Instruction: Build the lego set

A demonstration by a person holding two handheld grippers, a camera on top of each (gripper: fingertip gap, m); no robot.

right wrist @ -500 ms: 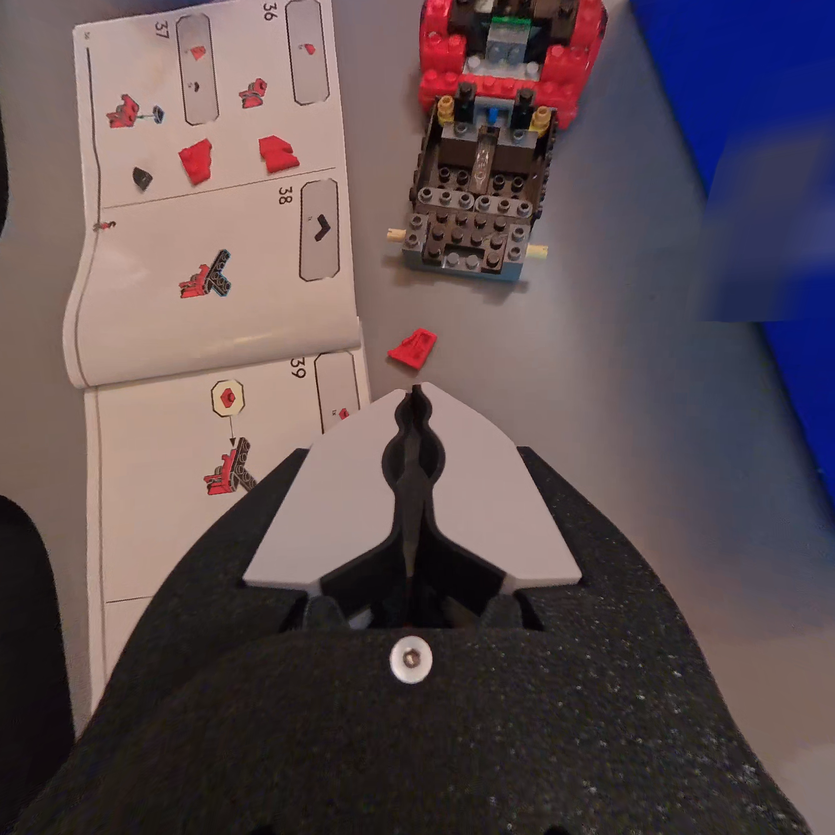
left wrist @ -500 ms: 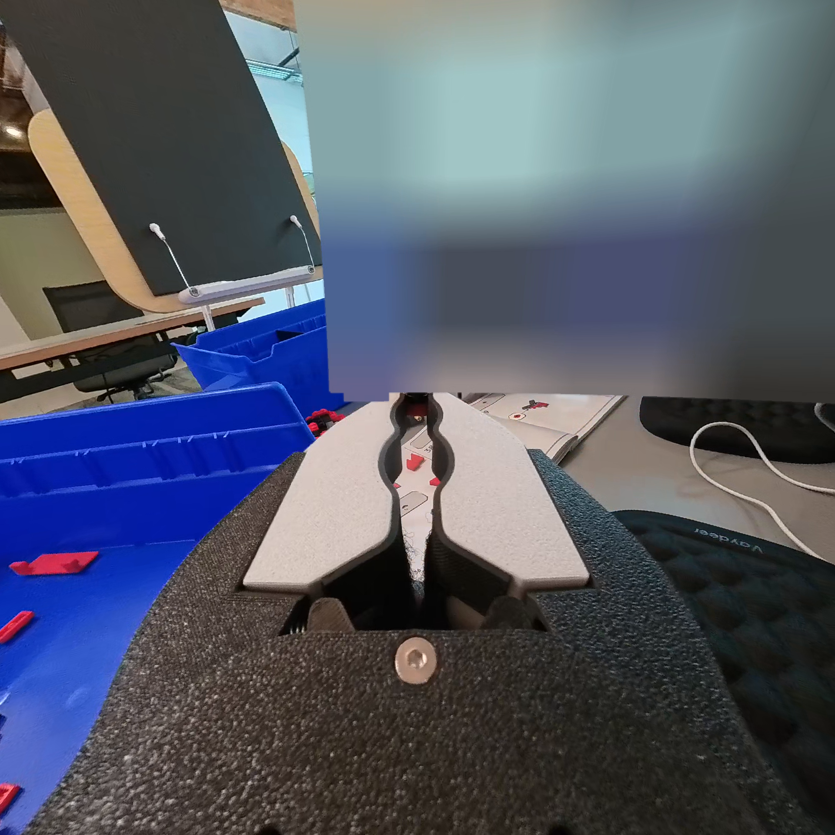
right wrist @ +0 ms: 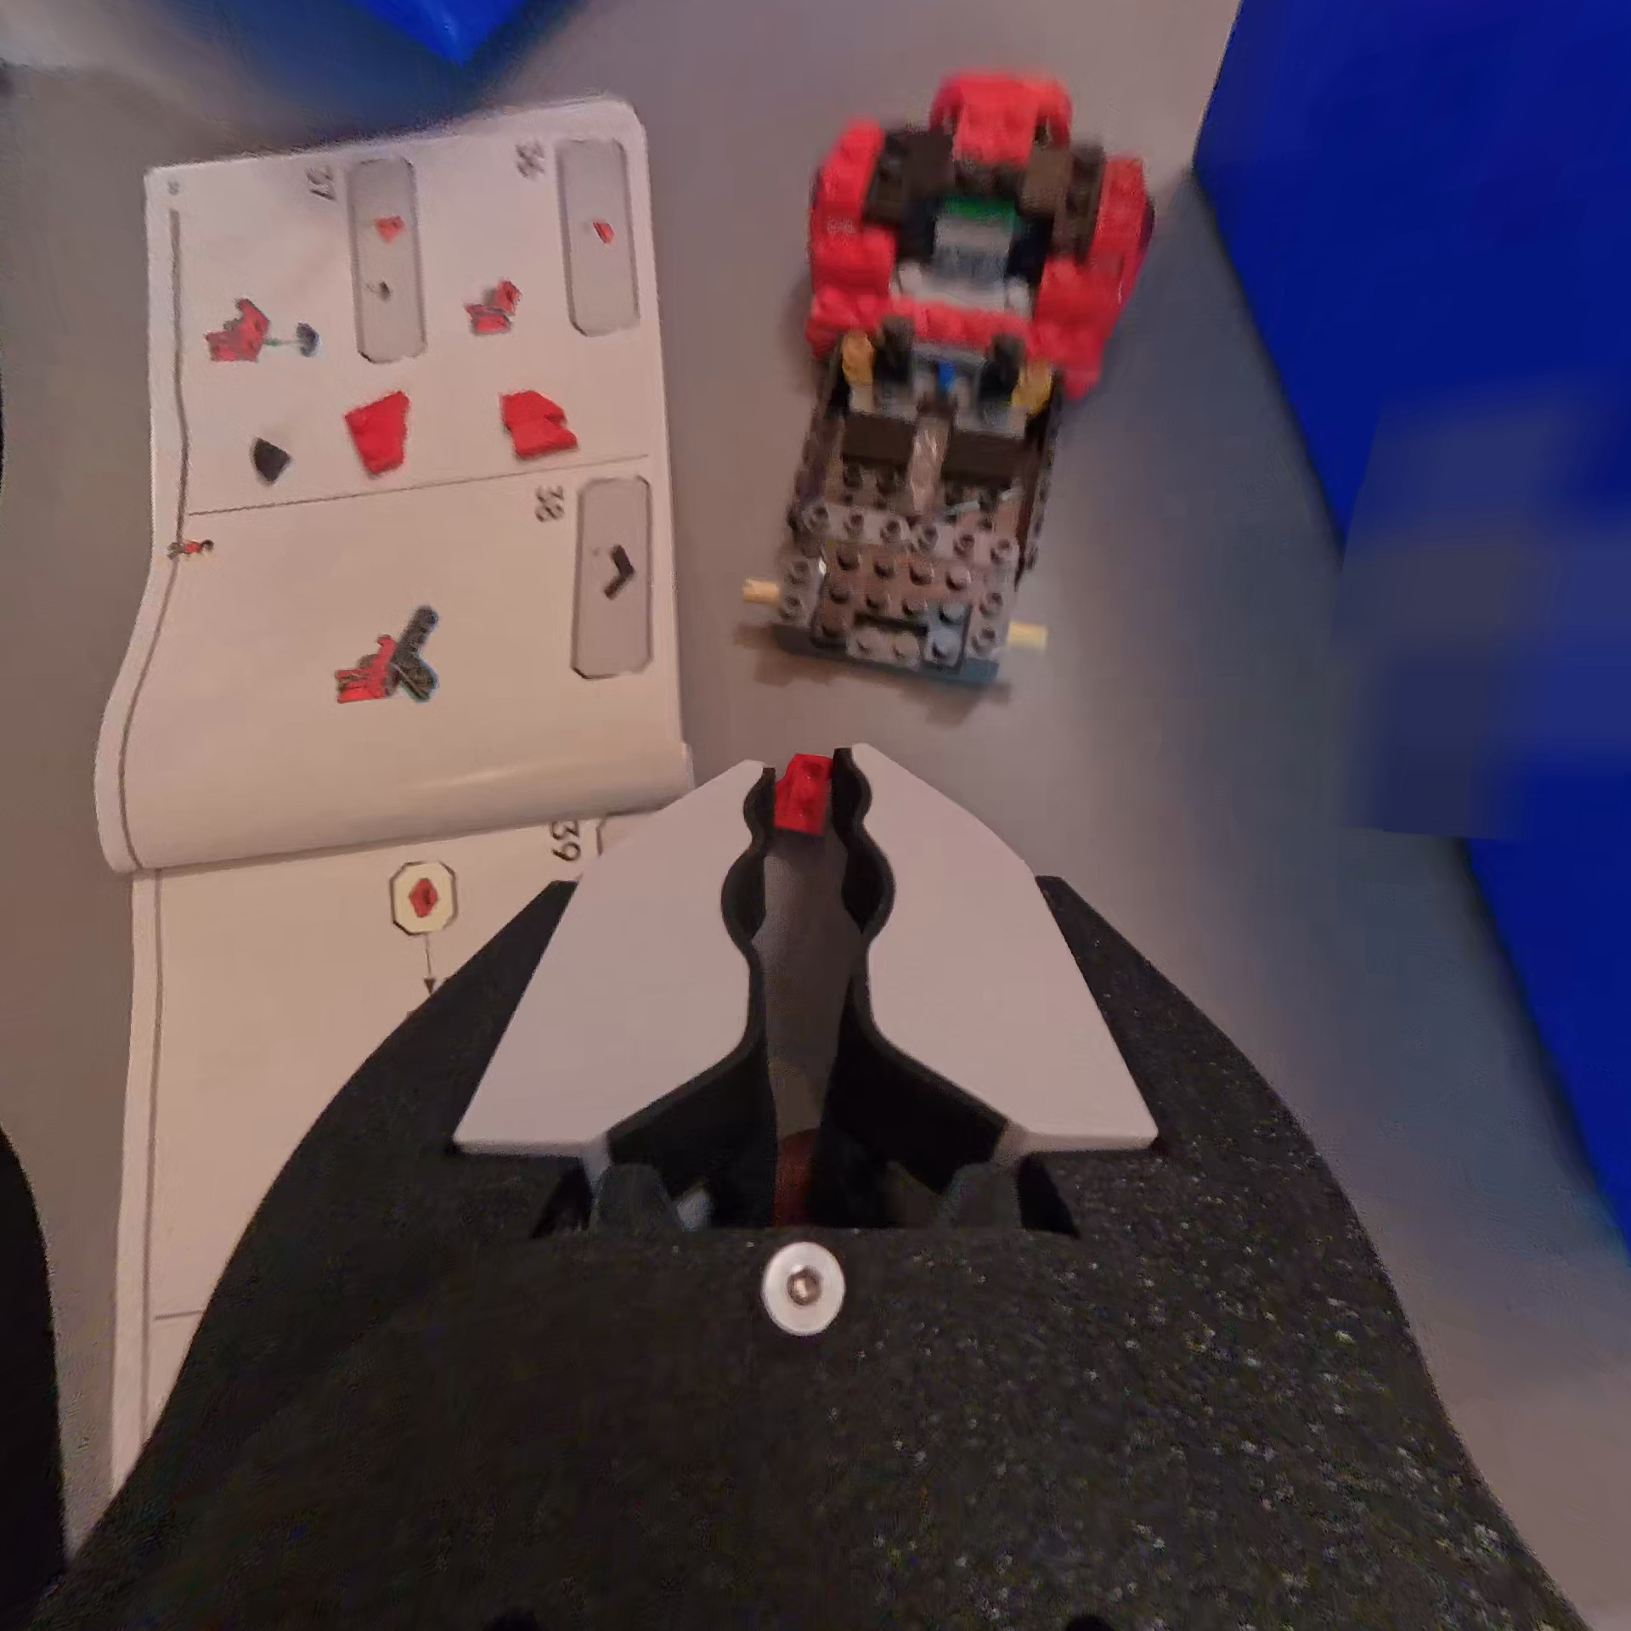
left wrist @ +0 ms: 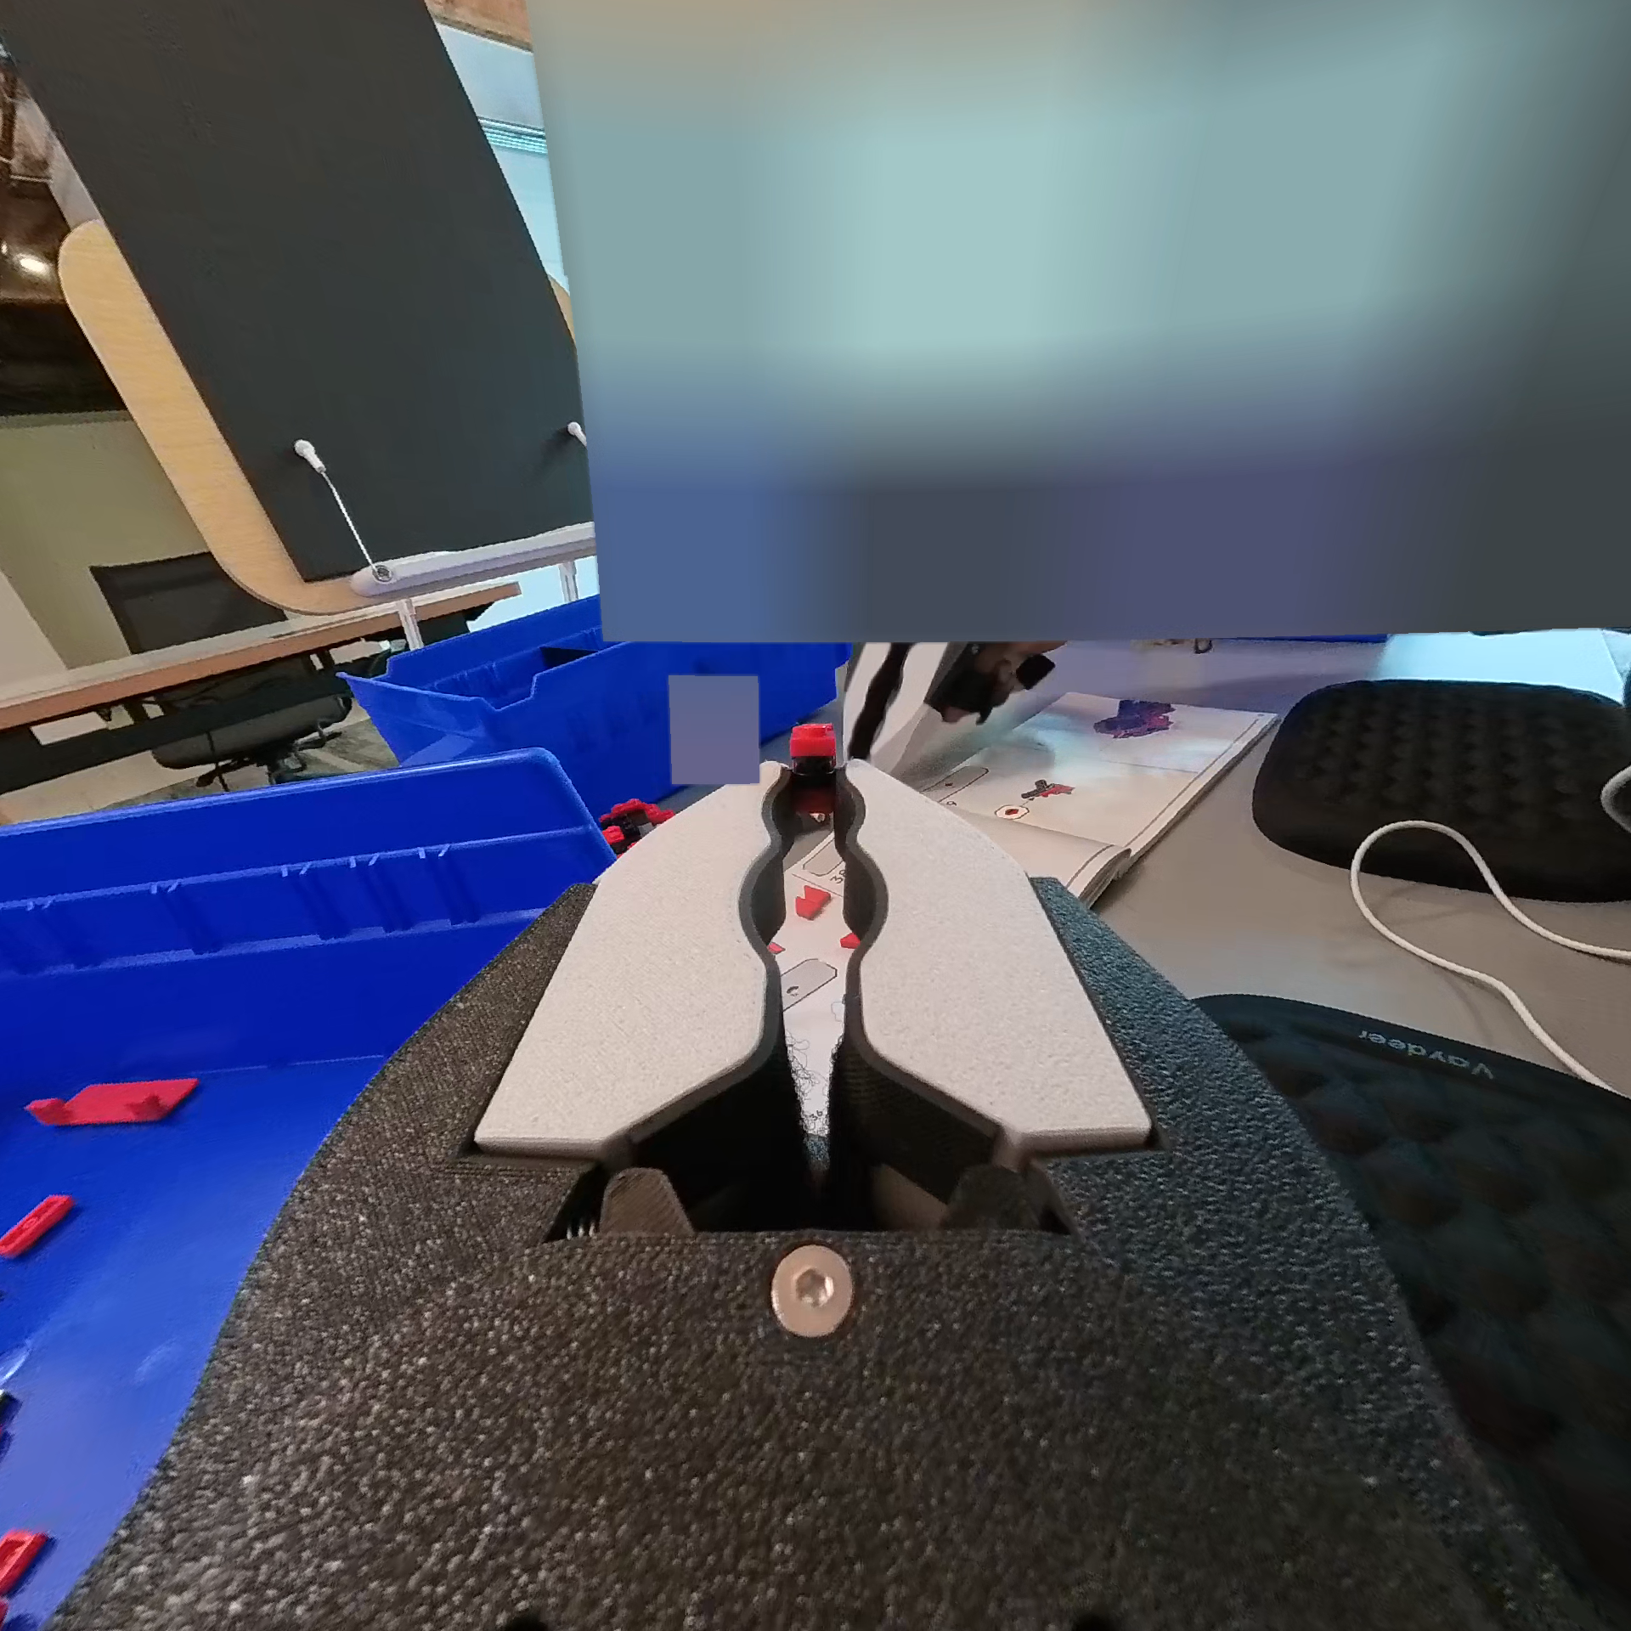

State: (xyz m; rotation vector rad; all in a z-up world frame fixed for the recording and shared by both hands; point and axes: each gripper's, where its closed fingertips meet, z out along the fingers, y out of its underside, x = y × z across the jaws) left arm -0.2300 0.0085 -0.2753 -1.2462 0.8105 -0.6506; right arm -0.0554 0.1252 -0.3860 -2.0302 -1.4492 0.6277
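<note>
My left gripper [left wrist: 814, 784] is shut on a small red-and-black lego piece [left wrist: 812, 746], held above the open instruction booklet [left wrist: 1103, 777]. My right gripper [right wrist: 805, 770] is shut on a small red brick [right wrist: 801, 799] at its fingertips, held above the grey table. The partly built red, black and grey lego car [right wrist: 935, 397] stands on the table ahead of the right gripper; the booklet [right wrist: 397, 485] lies to its left. A bit of the car [left wrist: 631, 816] shows past the left finger in the left wrist view. The right gripper [left wrist: 962, 697] shows partly behind the left one.
A blue bin [left wrist: 265, 927] with loose red pieces [left wrist: 110, 1101] is on the left; another blue bin [left wrist: 547, 697] stands behind it. A blue bin [right wrist: 1456, 353] borders the car's right side. Black padded mats [left wrist: 1456, 1236] and a white cable [left wrist: 1456, 918] lie on the right. My hands' fingertips stand some 25 centimeters from each other.
The red brick that lay on the table ahead of the shut right gripper is now held between its fingertips. The left gripper still holds its piece; the right gripper has come into its view.
</note>
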